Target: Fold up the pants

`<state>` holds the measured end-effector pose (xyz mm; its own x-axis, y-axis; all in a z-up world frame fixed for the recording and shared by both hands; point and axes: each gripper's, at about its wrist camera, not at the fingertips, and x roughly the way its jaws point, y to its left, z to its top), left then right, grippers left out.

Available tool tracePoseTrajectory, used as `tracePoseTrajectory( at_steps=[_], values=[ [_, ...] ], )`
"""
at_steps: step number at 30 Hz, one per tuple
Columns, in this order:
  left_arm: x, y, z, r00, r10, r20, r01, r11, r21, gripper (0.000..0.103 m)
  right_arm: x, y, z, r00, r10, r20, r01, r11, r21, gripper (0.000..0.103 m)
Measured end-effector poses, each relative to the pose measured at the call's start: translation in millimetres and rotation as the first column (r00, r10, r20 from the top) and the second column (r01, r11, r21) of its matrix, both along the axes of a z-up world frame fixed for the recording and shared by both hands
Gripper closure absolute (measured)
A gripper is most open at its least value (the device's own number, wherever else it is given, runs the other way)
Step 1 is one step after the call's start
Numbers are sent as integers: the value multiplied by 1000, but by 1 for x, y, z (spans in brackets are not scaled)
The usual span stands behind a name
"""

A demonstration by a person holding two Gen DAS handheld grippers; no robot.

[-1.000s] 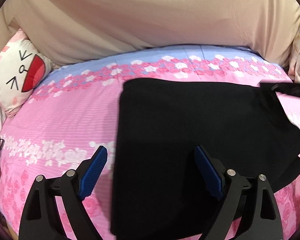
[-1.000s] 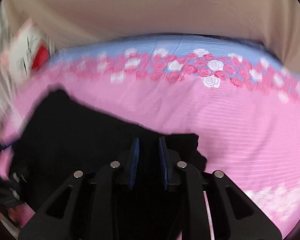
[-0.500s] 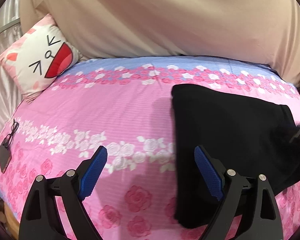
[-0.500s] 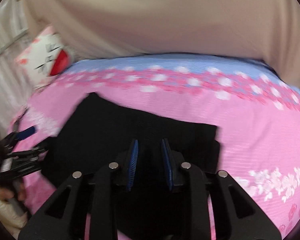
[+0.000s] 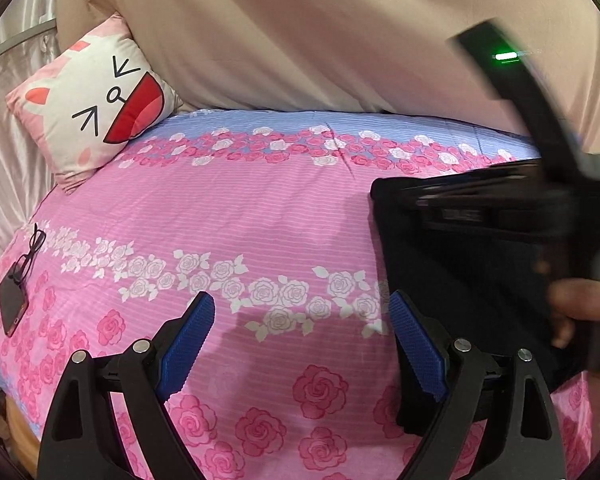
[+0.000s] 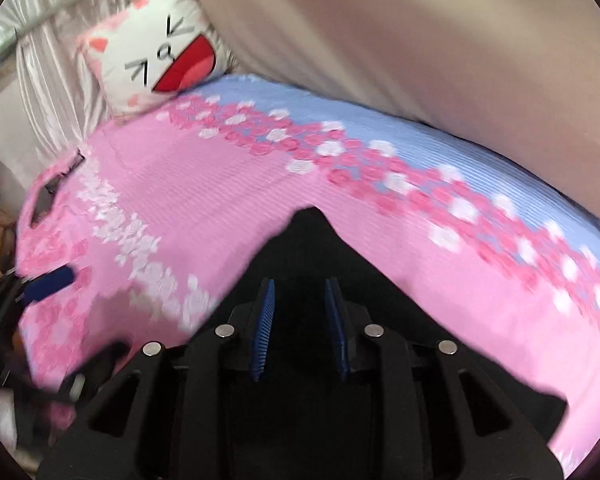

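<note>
Your left tongs (image 5: 300, 330) hung wide open and empty over the bed (image 5: 228, 216), while your right tongs (image 6: 299, 320) stood nearly closed on a fold of the black pants (image 5: 460, 280), at 3 o'clock in the left view. You seemed mid-fold; next, lay that edge flat. Since a second earlier, the pants slid from centre to 3 o'clock. The cat pillow (image 5: 96, 104) sat at 10 o'clock.

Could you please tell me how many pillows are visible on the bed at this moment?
1: the cat-face pillow leans at the far left corner of the bed, against the beige headboard. Others could lie outside the views.
</note>
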<state>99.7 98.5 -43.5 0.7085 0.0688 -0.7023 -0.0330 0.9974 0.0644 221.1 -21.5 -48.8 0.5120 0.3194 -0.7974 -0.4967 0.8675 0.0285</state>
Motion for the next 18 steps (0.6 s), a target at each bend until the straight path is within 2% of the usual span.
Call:
tracePoseTrajectory(
  at_steps=[3, 7, 12, 16, 18],
  values=[
    [1, 0, 1, 1000, -11, 4, 11, 1000, 3, 16, 16, 8, -10, 1000, -8, -29, 9, 1000, 14, 76],
    [5, -2, 4, 1000, -20, 5, 20, 1000, -9, 16, -5, -11, 18, 999, -35, 24, 33, 997, 65, 77],
    [2, -21, 9, 999, -48, 19, 48, 999, 0, 16, -70, -77, 51, 984, -145, 105, 138, 988, 68, 67],
    [-2, -44, 11, 997, -73, 17, 72, 997, 19, 16, -121, -133, 45, 964, -246, 101, 244, 969, 32, 67],
    [-4, -58, 11, 996, -86, 12, 85, 996, 34, 16, -144, -156, 32, 956, -286, 69, 284, 958, 31, 67]
  ],
)
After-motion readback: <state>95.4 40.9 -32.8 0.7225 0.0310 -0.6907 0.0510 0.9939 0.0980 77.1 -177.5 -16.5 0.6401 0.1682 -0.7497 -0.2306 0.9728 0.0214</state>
